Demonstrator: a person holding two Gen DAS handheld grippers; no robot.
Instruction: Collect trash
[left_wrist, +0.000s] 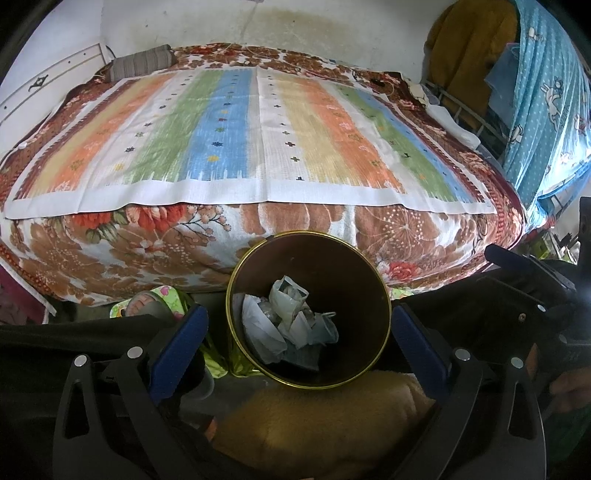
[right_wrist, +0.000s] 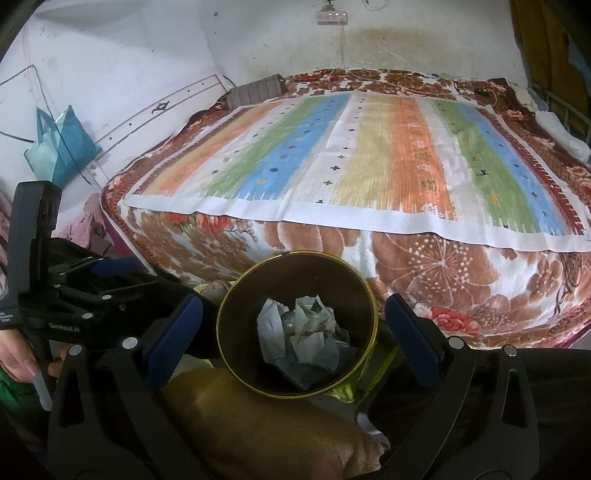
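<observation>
Trash (left_wrist: 291, 325) already sits crumpled at the bottom of the bin (left_wrist: 236, 295): pale wads of paper and thin plastic, lying loose against the dark inner wall. You have the bin on the floor just in front of the near edge of the bed (left_wrist: 258, 122), its gold rim facing up at you, with a tan cushion (left_wrist: 321, 417) pressed against its near side.

Your left tongs (left_wrist: 299, 339) are released, blue pads spread wide to either side of the bin's mouth and holding nothing. Your right tongs (right_wrist: 293, 332) are just as wide apart and just as empty, hovering over the same opening.

By the look of it, you are between pieces: a drop-off seems finished. The striped cloth (left_wrist: 236, 136) on the bed shows no litter. The next move calls for turning away from the bin and searching the floor and the bed's far corners for anything left to pick up.
</observation>
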